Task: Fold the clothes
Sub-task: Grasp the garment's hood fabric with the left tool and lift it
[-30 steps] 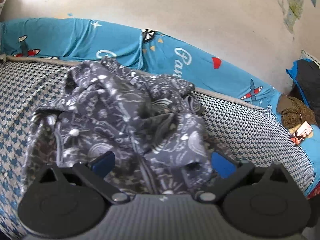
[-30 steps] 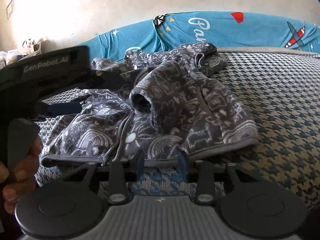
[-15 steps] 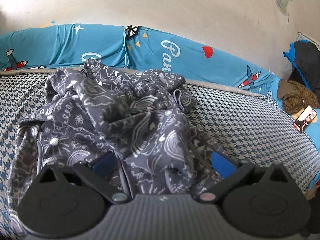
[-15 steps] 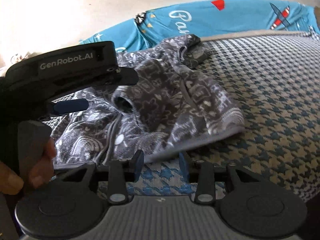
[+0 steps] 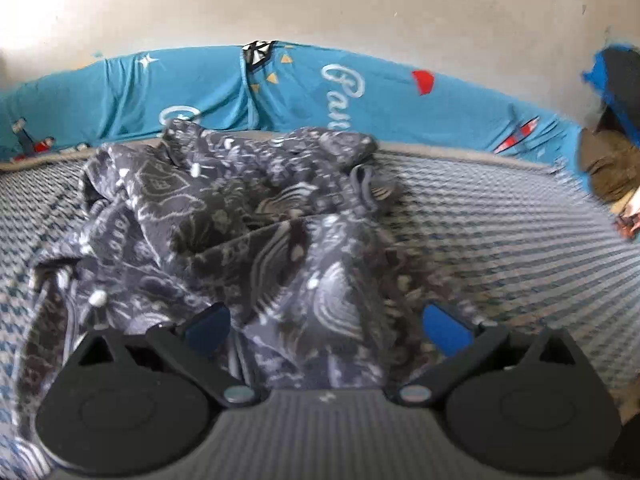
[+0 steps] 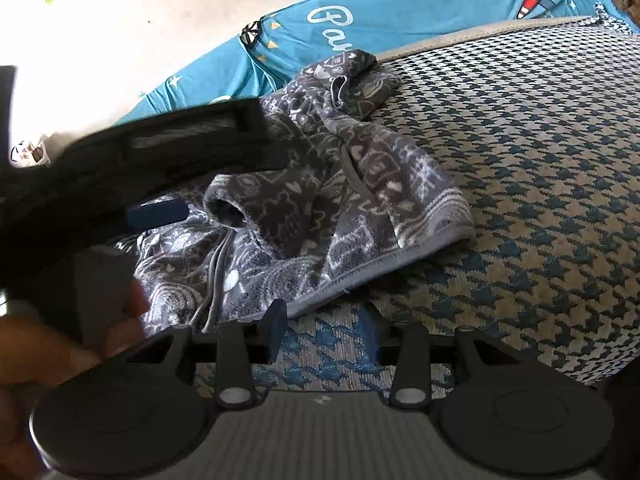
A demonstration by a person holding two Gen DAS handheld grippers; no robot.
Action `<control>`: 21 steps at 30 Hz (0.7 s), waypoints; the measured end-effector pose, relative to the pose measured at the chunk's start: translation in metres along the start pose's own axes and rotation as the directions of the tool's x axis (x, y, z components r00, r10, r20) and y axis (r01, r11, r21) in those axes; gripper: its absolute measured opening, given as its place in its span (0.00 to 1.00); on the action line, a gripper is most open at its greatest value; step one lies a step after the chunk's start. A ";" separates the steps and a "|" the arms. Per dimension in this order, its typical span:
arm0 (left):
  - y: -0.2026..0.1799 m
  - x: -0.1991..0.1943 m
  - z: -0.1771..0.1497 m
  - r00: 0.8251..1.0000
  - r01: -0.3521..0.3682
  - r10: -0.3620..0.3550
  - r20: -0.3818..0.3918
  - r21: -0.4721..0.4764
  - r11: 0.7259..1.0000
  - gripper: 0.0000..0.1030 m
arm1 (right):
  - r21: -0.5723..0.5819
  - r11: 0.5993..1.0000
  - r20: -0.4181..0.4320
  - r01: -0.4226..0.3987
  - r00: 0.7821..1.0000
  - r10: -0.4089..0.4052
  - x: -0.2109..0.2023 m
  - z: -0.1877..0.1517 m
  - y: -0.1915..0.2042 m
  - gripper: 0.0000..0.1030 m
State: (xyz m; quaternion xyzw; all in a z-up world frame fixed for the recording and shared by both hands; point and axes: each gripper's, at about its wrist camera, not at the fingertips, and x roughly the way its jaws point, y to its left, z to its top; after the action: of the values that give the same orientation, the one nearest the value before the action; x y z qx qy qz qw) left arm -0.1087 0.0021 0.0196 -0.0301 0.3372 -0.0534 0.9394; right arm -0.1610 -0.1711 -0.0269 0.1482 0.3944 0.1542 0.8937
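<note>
A crumpled grey fleece garment with white patterns [image 5: 248, 232] lies on a houndstooth bed cover [image 5: 500, 232]. My left gripper [image 5: 326, 330] is wide open, its blue pads straddling a raised fold of the garment near its front. In the right wrist view the same garment [image 6: 352, 184] lies with a sleeve opening on top and its hem toward me. My right gripper [image 6: 324, 330] is partly open and empty, just in front of the hem, over the bed cover [image 6: 540, 160]. The left gripper's black body [image 6: 132, 164] and the hand holding it show at the left.
A blue bedsheet with planes and lettering [image 5: 320, 88] runs along the wall behind the bed. A dark and brown pile of cloth [image 5: 608, 152] lies at the far right edge.
The left gripper has moved left and closer along the garment, staying wide open. The right gripper has tilted and shifted nearer the hem. The garment itself has not been lifted.
</note>
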 end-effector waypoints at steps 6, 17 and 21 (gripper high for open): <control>-0.010 0.014 -0.004 0.998 -0.067 0.067 -0.003 0.054 0.996 1.00 | 0.029 1.000 -0.009 -0.009 1.000 0.009 0.002 0.000 -0.003 0.38; -0.012 0.034 -0.005 0.995 -0.047 0.051 -0.081 0.054 0.997 0.72 | 0.040 0.999 -0.011 -0.007 1.000 0.008 0.004 -0.002 -0.002 0.38; -0.008 0.036 -0.006 0.996 -0.021 0.024 -0.091 0.039 0.999 0.68 | 0.049 0.999 -0.009 -0.013 1.000 0.013 0.003 -0.003 -0.003 0.38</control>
State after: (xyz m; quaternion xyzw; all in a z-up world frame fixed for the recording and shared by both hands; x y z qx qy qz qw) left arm -0.0854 -0.0103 -0.0066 -0.0061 0.3790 -0.0505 0.9240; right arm -0.1609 -0.1721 -0.0315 0.1718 0.4013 0.1510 0.8869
